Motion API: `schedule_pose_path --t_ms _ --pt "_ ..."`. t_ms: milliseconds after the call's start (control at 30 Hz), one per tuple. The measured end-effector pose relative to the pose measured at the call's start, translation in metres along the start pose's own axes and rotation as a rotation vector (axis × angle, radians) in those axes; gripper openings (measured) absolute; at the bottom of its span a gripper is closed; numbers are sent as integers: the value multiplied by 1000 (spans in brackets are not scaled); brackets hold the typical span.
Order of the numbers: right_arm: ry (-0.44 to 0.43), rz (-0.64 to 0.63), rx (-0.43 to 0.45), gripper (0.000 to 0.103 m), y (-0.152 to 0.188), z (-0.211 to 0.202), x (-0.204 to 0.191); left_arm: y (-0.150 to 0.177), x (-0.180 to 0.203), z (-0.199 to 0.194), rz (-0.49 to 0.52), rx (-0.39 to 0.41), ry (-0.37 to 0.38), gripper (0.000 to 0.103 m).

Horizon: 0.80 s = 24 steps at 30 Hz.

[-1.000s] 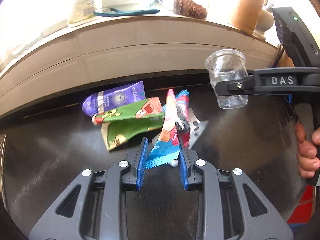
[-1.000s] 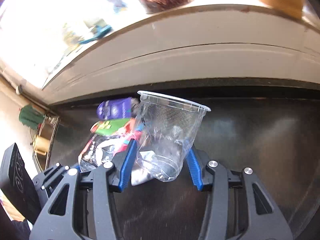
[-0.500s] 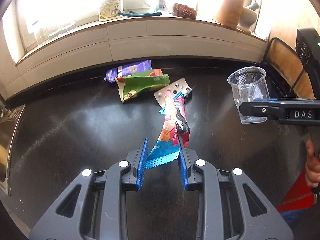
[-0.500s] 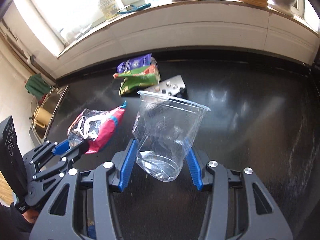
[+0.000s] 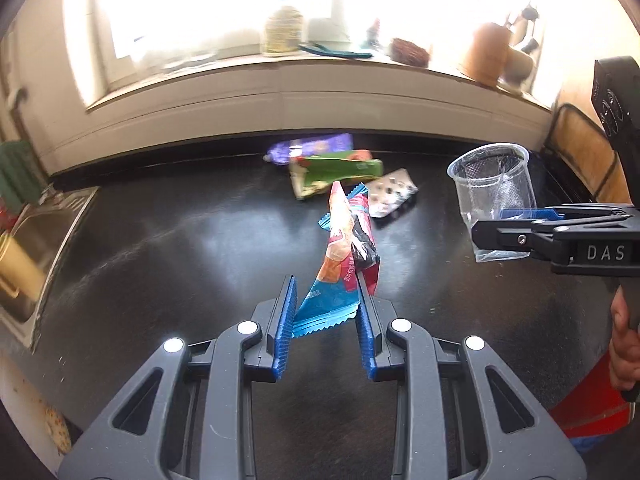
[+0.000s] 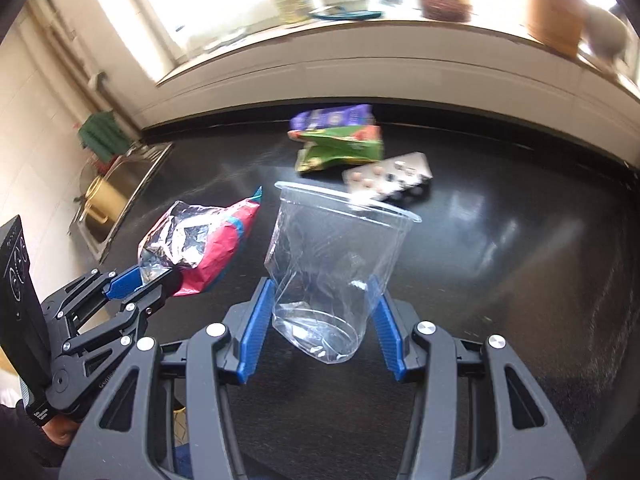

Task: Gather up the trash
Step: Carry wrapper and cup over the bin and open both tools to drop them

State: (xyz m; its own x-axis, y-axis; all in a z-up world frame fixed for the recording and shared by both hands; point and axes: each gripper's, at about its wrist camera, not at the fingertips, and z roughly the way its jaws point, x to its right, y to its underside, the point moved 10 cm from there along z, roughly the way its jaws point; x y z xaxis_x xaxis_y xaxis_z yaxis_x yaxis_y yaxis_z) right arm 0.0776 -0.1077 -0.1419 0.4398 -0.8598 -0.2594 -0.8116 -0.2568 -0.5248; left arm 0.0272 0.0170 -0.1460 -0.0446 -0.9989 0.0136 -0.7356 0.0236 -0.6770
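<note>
My right gripper (image 6: pixel 326 308) is clamped on a clear plastic cup (image 6: pixel 332 276), squeezing its lower walls so the base is dented; the cup tilts away from me with its mouth toward the far side. Nothing shows inside it beyond creases and glare. In the left wrist view the same cup (image 5: pixel 494 208) hangs at the right, above the black countertop (image 5: pixel 180 248).

My left gripper (image 5: pixel 326 312) is pinched on a red and blue snack wrapper (image 5: pixel 344 256), holding it by its jagged blue end so the rest rises up and away from the fingers, clear of the counter. From the right wrist view that wrapper (image 6: pixel 204 244) sits to the left of the cup, its silver lining showing through the open end, apart from the cup.

Farther back on the counter lie three more pieces: a purple wrapper (image 6: pixel 332 118) nearest the wall, a green packet (image 6: pixel 340 152) touching its near side, and a silver pill blister (image 6: pixel 388 178) just right of the green packet. The cup's rim overlaps the blister's near edge in the right wrist view.

A steel sink (image 5: pixel 28 260) holding a yellowish pot sits at the far left of the counter. The bright windowsill (image 5: pixel 280 64) behind carries a jar, a brown scrubby thing and a tan pot, all blurred.
</note>
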Motion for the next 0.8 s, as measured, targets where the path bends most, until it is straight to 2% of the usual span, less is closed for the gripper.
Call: schedule_pose_path --t_ms 200,367,600,800 --pt "-125 -190 -48 49 -4 30 -104 36 -82 -43 -147 7 -161 28" --pt "-250 -396 -136 49 18 62 -214 92 -160 -89 -310 -10 -331 28" --pt "-403 -661 -274 49 86 96 -345 196 -242 -147 -564 -81 -526 28" --pt "-473 -837 -377 49 154 115 -425 269 -276 -169 -704 -146 -609 28"
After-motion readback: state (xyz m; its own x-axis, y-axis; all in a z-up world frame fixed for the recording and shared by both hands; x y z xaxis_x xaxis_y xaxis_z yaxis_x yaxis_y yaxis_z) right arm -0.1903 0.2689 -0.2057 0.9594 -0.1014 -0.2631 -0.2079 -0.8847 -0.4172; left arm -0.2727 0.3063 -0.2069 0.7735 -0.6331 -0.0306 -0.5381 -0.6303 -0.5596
